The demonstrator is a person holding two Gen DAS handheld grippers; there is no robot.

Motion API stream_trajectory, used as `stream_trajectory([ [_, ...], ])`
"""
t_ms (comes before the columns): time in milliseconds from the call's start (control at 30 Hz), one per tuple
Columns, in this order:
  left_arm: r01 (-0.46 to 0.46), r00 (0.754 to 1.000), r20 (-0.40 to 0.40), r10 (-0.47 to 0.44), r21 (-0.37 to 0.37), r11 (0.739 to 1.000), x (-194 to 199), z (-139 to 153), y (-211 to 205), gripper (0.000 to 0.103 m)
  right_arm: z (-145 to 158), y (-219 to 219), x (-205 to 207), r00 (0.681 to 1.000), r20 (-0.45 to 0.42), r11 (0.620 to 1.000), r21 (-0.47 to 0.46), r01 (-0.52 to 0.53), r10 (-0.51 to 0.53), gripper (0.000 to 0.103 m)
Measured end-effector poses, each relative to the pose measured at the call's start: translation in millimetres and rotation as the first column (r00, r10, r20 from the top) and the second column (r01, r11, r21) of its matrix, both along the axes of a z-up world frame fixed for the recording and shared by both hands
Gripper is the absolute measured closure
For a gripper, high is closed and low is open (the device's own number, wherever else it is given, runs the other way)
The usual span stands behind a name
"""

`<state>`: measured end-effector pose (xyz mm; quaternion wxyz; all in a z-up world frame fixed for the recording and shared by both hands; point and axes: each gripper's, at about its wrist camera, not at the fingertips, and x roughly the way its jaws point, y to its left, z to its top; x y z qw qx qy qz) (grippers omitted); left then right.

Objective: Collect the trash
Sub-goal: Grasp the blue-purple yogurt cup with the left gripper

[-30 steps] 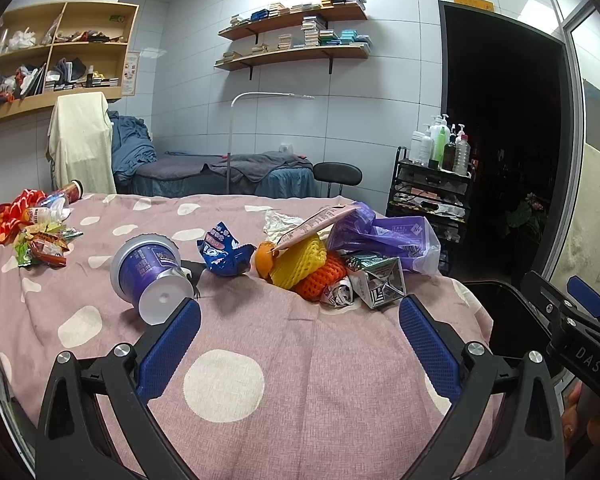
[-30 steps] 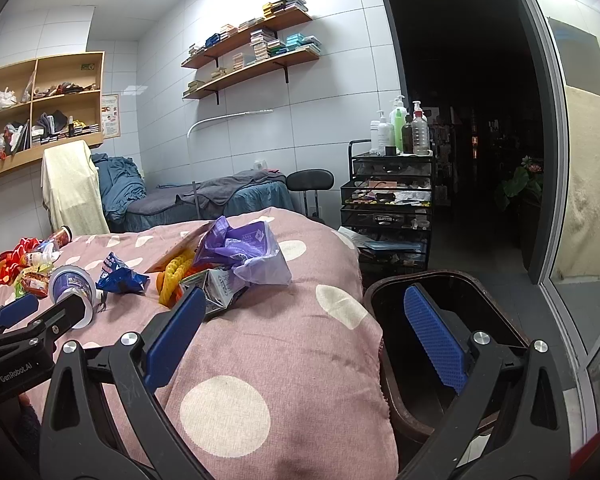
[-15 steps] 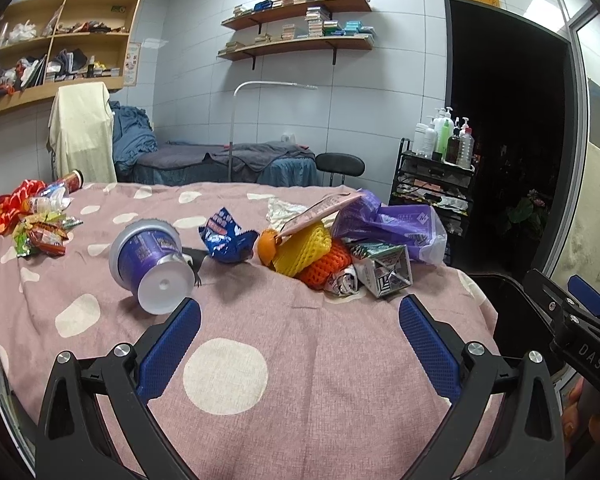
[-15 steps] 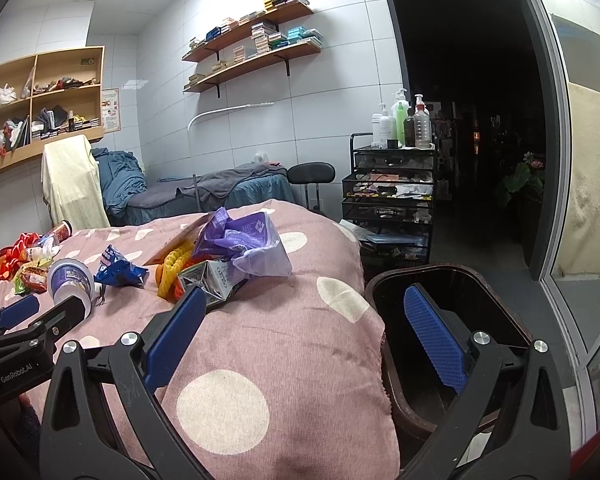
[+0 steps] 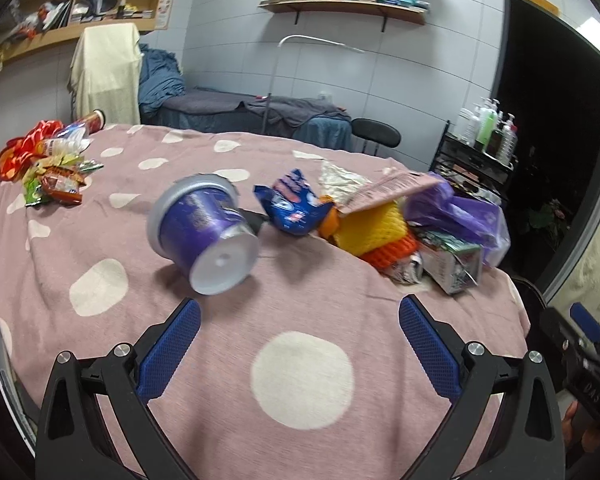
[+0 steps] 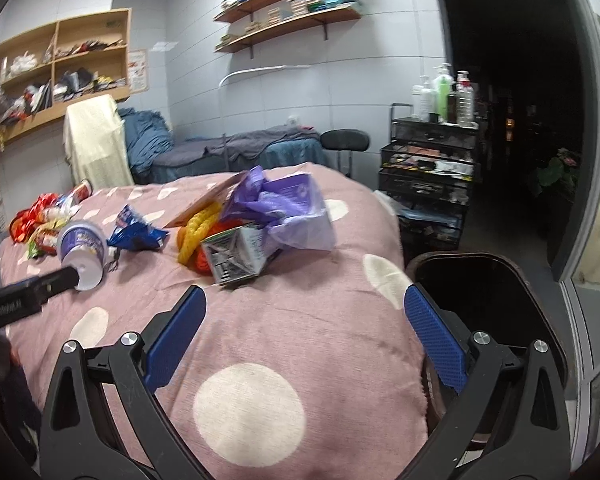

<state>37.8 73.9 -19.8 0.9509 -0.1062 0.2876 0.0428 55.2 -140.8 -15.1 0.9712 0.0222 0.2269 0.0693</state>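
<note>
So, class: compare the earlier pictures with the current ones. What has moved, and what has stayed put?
The left gripper has moved forward and down toward the purple cup, which now looks larger and nearer between its open fingers. The right gripper has also tipped down over the table edge by the dark bin. Nothing was grasped or released. The cup, blue wrapper and trash pile lie unmoved.

A matt pink woven cloth [image 5: 308,320] with pale dots covers the table. A glossy purple plastic tub [image 5: 204,232] lies near a shiny blue foil wrapper [image 5: 292,204], yellow foam netting [image 5: 374,226], a thin crinkled purple plastic bag [image 6: 284,212] and a printed paper carton [image 6: 236,254].
</note>
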Motion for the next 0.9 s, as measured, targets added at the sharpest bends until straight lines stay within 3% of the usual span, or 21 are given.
stream_trajectory([
  [133,-0.042,0.998,-0.037,0.041,-0.032,0.999,16,5,25,0.005,3,24,11,0.995,-0.017,0.994,-0.030,-0.102,0.101,0.005],
  [333,-0.091,0.991,-0.115,0.075,-0.145,0.985,46,4,61,0.005,8,48,30,0.982,-0.039,0.981,-0.052,-0.187,0.185,0.005],
  [533,-0.093,0.982,-0.178,0.065,-0.158,0.983,72,1,75,0.005,8,70,51,0.966,-0.084,0.968,-0.049,-0.247,0.243,0.005],
  [733,-0.125,0.952,-0.304,0.038,-0.272,0.954,99,-23,97,0.011,8,82,60,0.961,-0.099,0.961,-0.075,-0.265,0.257,0.005],
  [900,-0.139,0.943,-0.333,0.018,-0.344,0.928,104,-37,108,0.017,9,91,70,0.952,-0.118,0.951,-0.097,-0.295,0.283,0.005],
])
